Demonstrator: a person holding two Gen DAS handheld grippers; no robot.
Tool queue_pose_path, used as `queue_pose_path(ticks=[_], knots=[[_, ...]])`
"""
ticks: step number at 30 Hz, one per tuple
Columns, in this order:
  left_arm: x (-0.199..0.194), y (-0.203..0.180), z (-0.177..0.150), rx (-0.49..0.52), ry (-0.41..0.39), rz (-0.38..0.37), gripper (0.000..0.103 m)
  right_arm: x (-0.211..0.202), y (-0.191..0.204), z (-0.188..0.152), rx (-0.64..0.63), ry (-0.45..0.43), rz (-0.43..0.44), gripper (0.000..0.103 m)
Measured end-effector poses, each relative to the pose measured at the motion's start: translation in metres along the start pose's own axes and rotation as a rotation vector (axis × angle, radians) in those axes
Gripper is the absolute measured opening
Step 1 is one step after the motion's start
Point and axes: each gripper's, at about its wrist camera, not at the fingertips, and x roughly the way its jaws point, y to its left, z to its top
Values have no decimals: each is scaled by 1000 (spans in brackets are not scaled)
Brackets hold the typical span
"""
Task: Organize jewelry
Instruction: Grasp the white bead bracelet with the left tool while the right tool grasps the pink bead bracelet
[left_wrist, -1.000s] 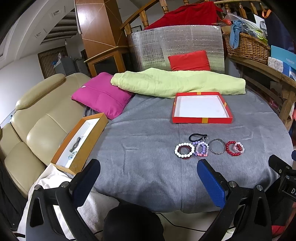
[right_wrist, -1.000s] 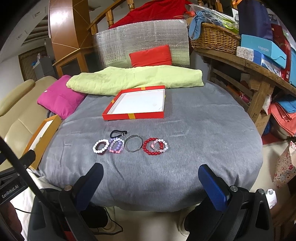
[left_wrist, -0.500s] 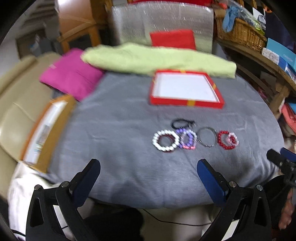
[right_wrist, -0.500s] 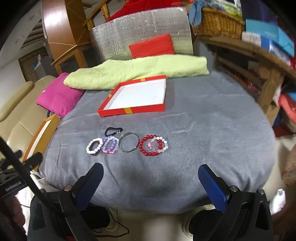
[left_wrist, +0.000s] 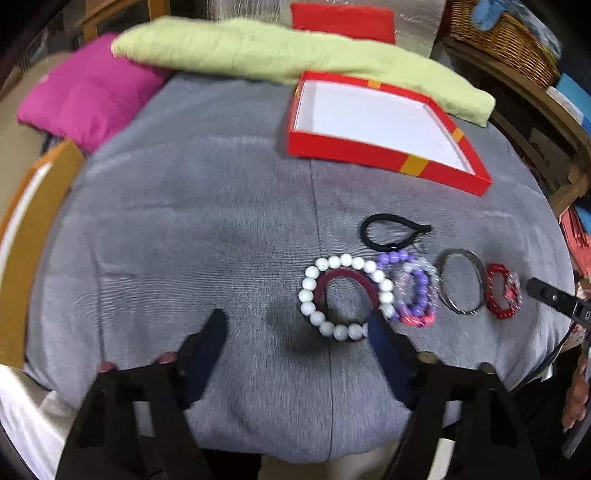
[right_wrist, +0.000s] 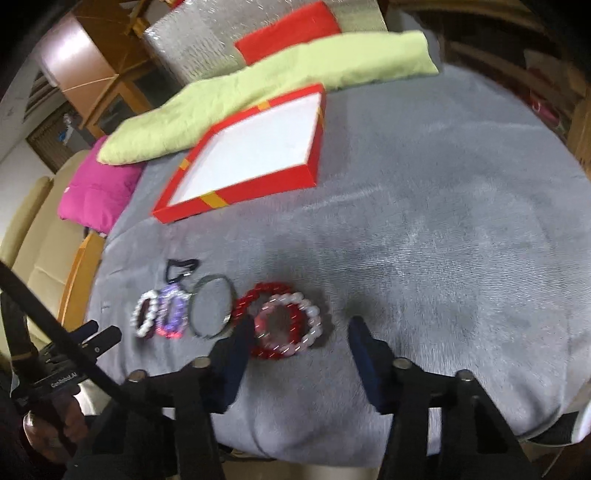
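1 red box (left_wrist: 373, 153), 6 bracelets (left_wrist: 345, 297), 1 metal bangle (left_wrist: 461, 286), 1 blk hair tie (left_wrist: 393, 230), 2 cushions (left_wrist: 85, 99).

Bracelets (left_wrist: 347, 295) in a row on cloth (left_wrist: 184, 229), box (left_wrist: 373, 125) behind.

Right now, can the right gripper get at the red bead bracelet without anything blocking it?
Probably yes. The right gripper, jaws closing, hangs just over the red bead bracelet; only the pale pink bracelet overlaps it, so both may get pinched together.
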Motion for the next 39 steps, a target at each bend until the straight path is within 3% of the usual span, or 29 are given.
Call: queue_pose_path(ticks=[3,6,8,13,21,25,26,27,28,30,32,36,38,39], knots=[[14,3,6,-8,27,-27,57,11,-6,2,23,30,19,31],[25,-2,7,13,45,-51,53,18,-2,0,1,45,23,17],[27,-5,8,38,34,-25,47,18,3,-1,-14,32,31,13],[27,4,13,15,7,-28,15,13,-1,0,-23,0,25,9],[11,2,14,21,-76,-78,12,-5,-6,11,11,-83,69,8],[0,5,14,28,-126,-105,12,-3,-8,12,25,-49,66,9],[-1,5,14,29,-132,-113,12,-3,-11,12,44,-37,71,10],[-3,6,14,29,-137,-121,12,-3,-15,11,52,-27,66,21],[-4,6,13,31,-142,-131,12,-2,-17,11,61,-16,50,44],[-6,5,12,39,-144,-128,13,-2,-22,9,82,-15,39,66],[-5,4,11,46,-132,-117,13,-2,-20,7,63,-30,64,63],[8,5,10,44,-86,-99,13,20,-10,4,26,58,63,34],[11,9,8,31,-63,-100,13,21,-5,3,-12,37,30,12],[12,11,8,25,-59,-105,13,19,-4,3,-19,27,35,8]])
